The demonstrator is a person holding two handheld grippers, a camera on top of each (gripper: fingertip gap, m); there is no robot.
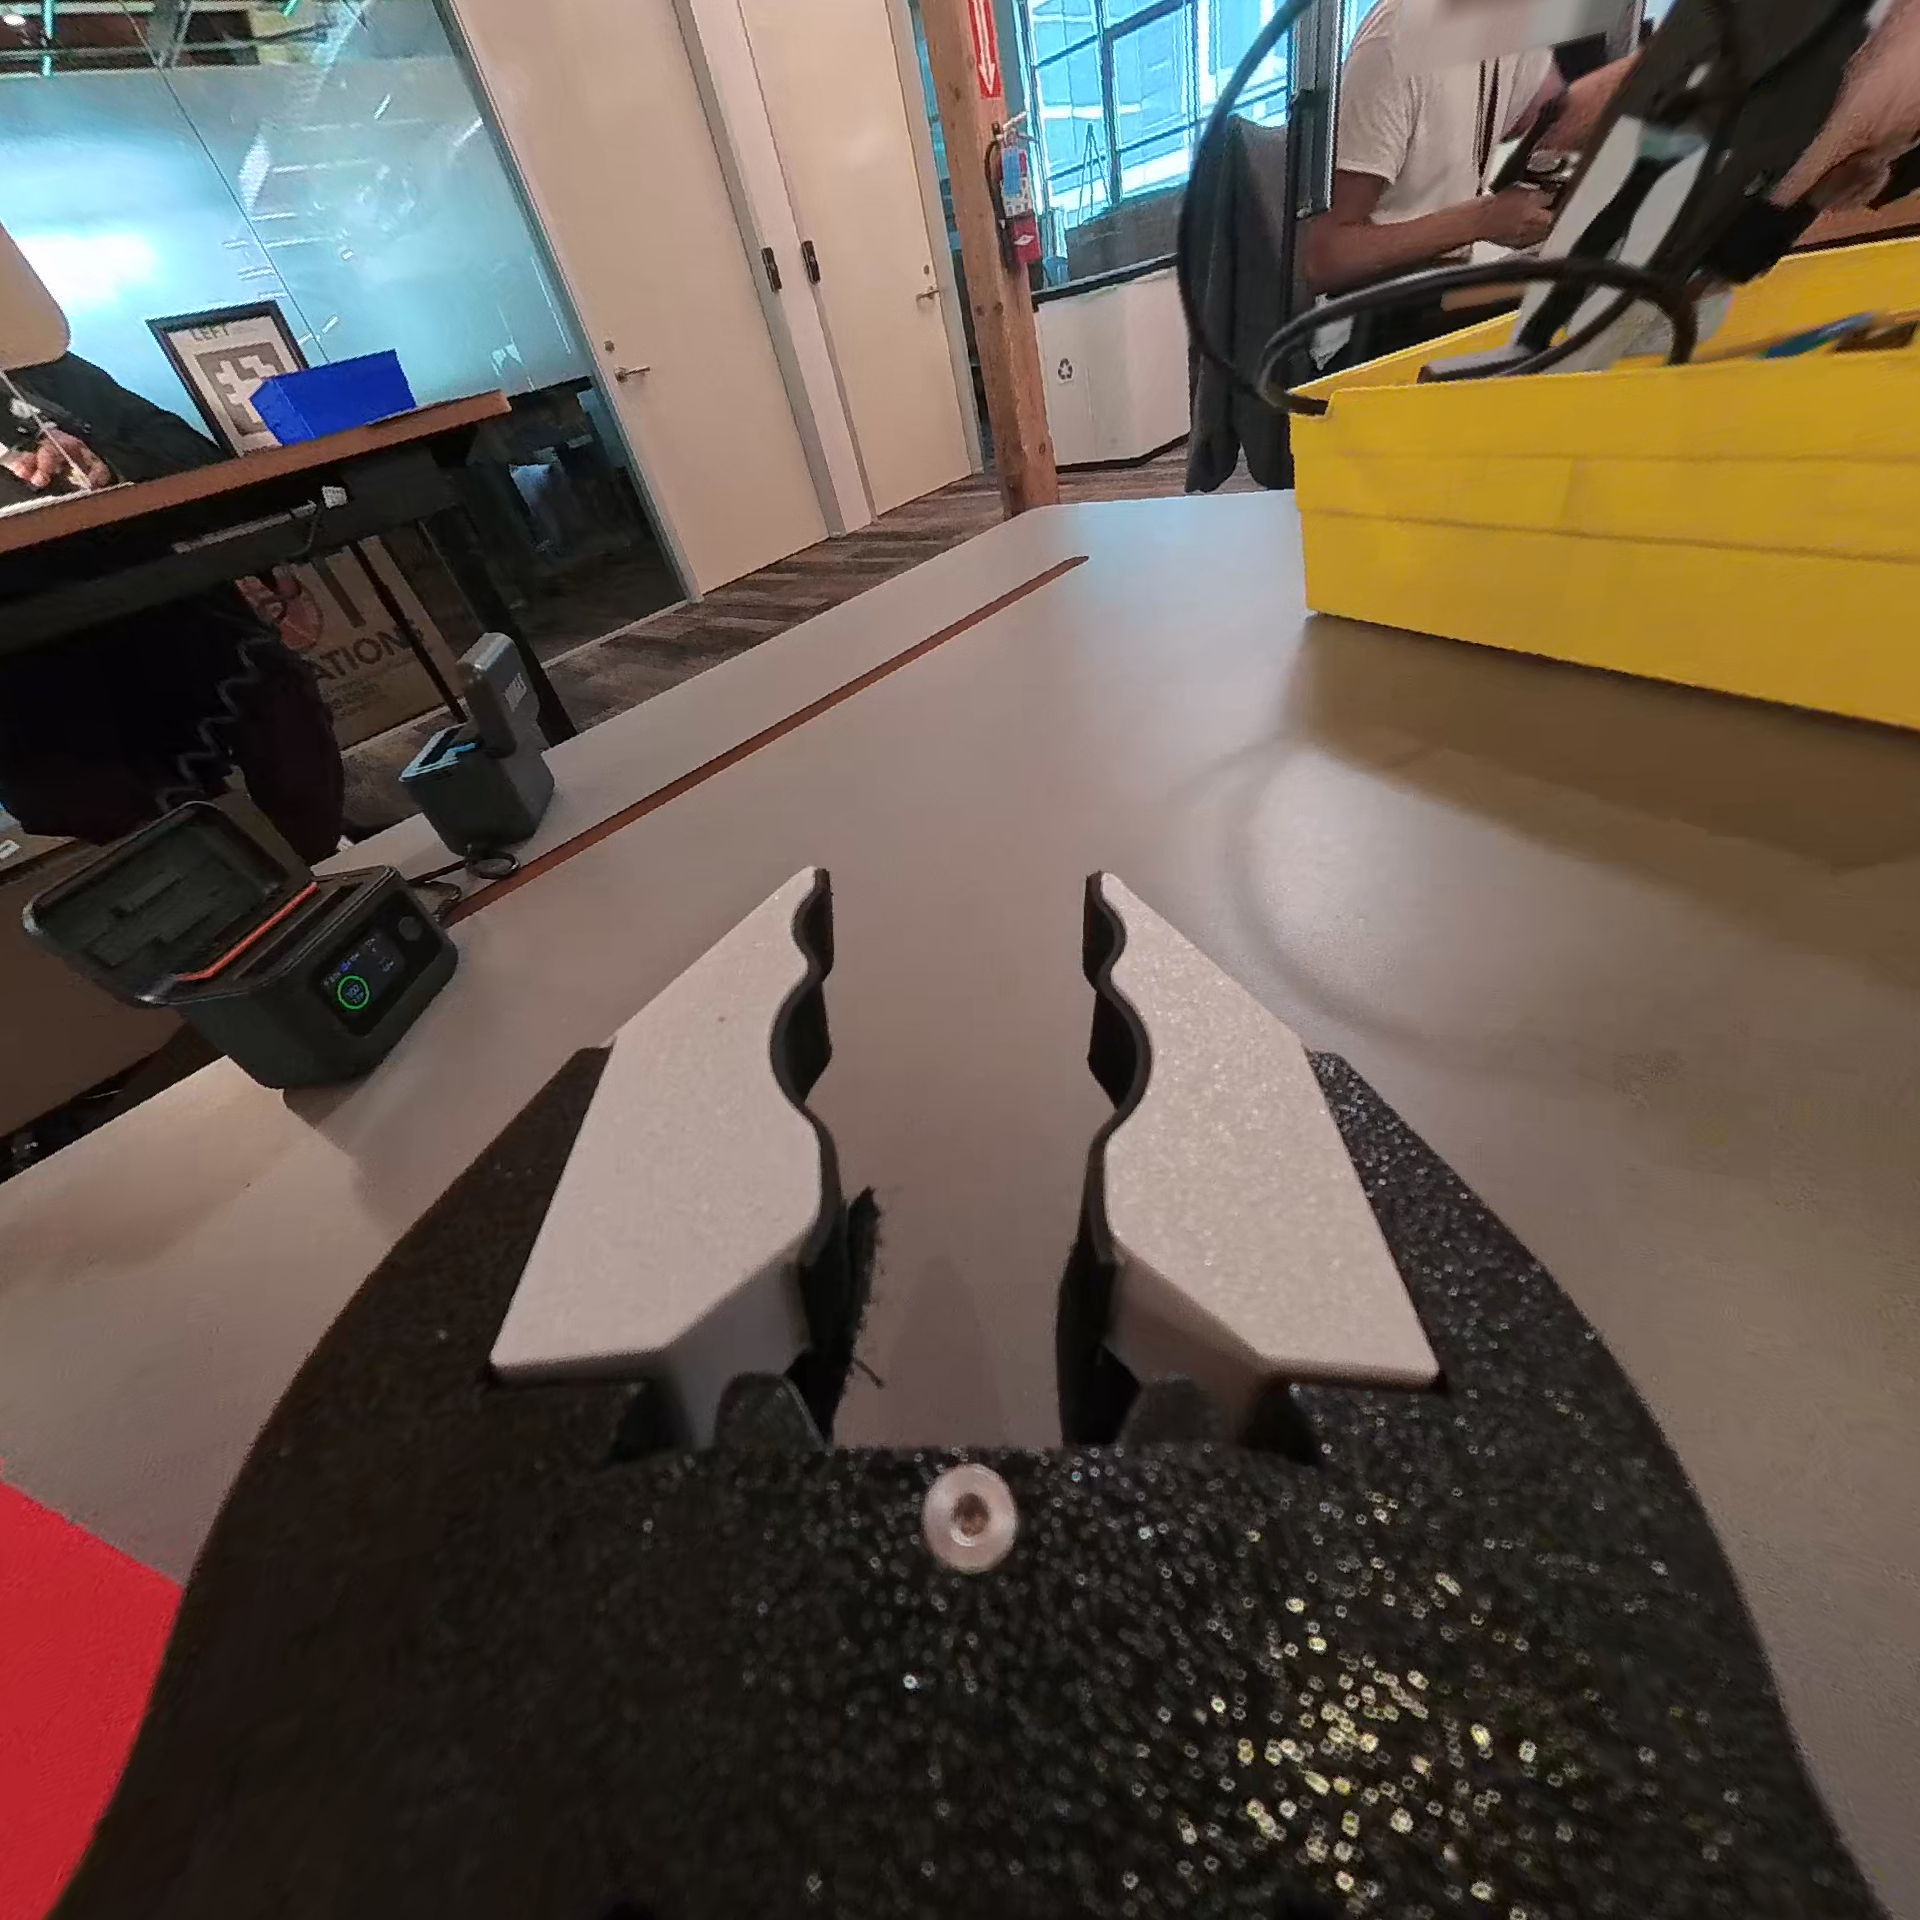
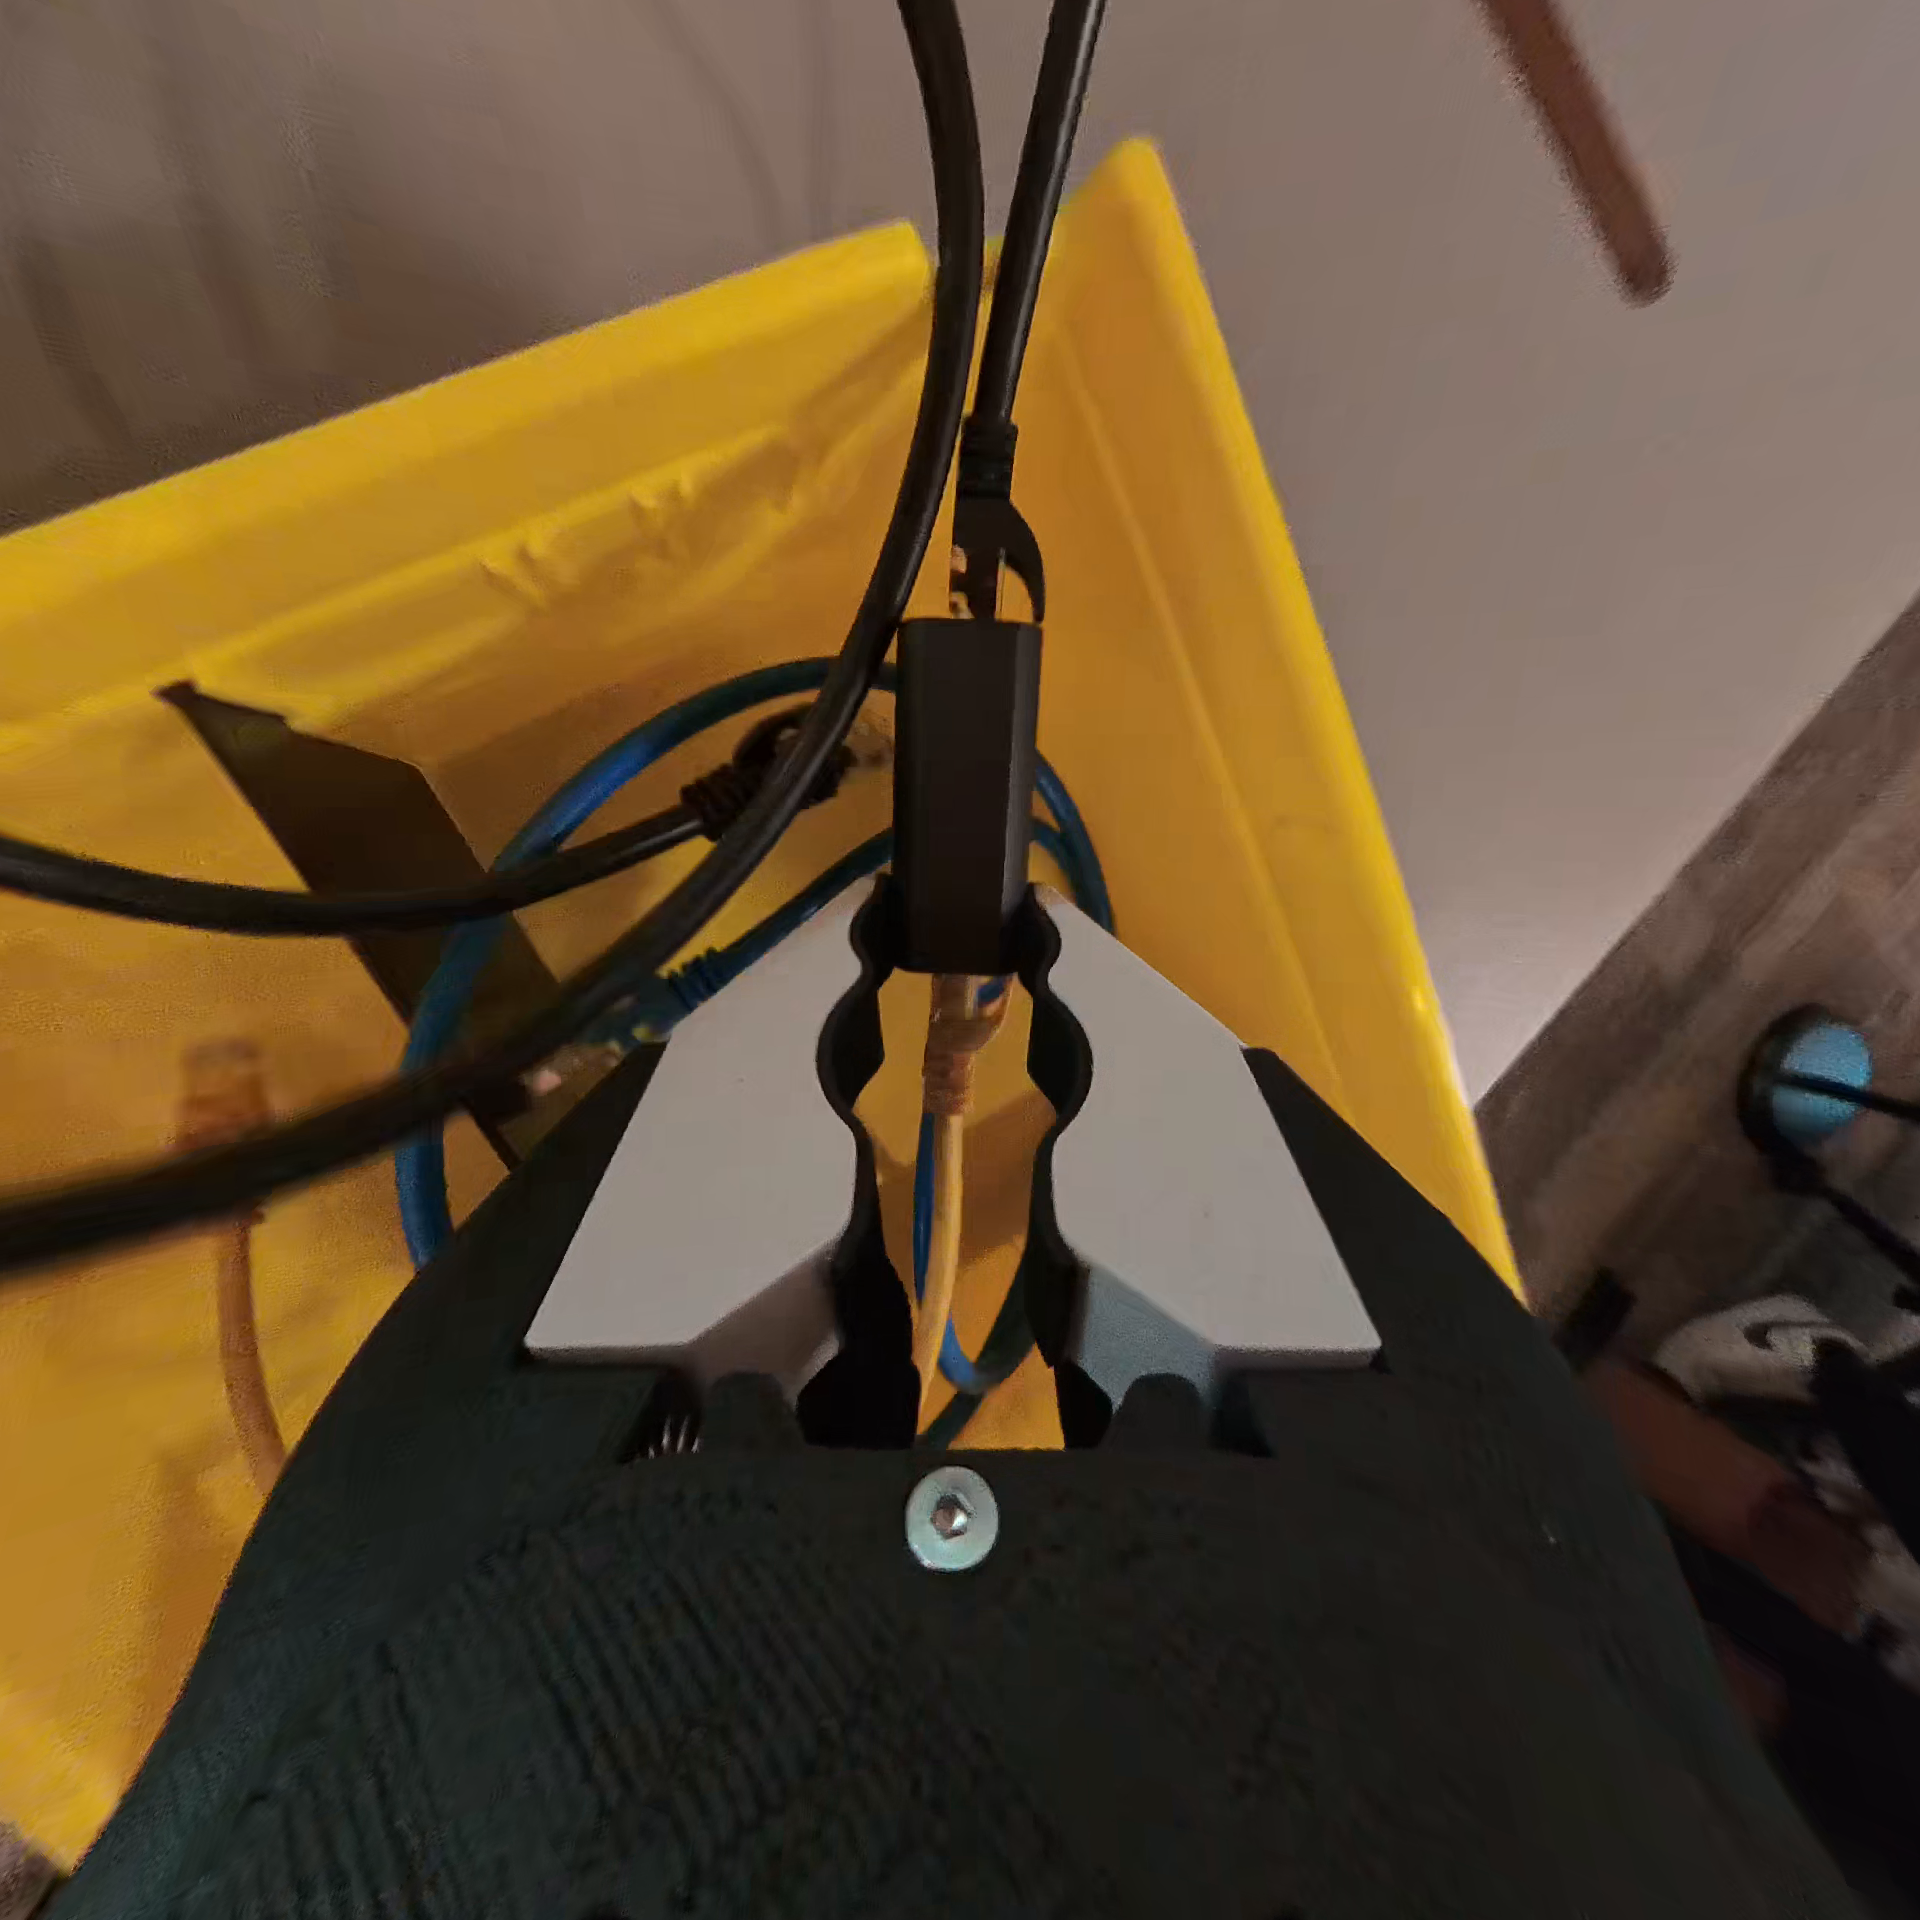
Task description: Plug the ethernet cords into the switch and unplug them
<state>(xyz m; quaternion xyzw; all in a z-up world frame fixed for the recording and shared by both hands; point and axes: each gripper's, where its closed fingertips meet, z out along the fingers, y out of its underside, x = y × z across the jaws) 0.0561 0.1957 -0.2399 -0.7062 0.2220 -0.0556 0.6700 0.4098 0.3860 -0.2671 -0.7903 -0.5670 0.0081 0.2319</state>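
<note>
My right gripper point(image 2: 966, 920) is shut on a small black switch box point(image 2: 966, 769) and holds it above the open yellow bin point(image 2: 468, 499). A black ethernet cord point(image 2: 1003, 312) is plugged into the box's far end. A yellow cord point(image 2: 940, 1195) enters its near end between my fingers. A coiled blue cord point(image 2: 442, 1049) and another black cord point(image 2: 260, 904) lie in the bin. My left gripper point(image 1: 956, 904) is open and empty, low over the grey table point(image 1: 1039, 675), left of the bin point(image 1: 1558, 520).
Two dark charger cases point(image 1: 312, 977) point(image 1: 488, 758) stand at the table's left edge beside a brown groove point(image 1: 790, 717). A red pad point(image 1: 62, 1683) lies at lower left. A person in a white shirt point(image 1: 1423, 135) stands behind the bin. A desk with a blue box point(image 1: 332, 395) is at far left. The gap from one gripper's tips to the other's is roughly 40 centimetres.
</note>
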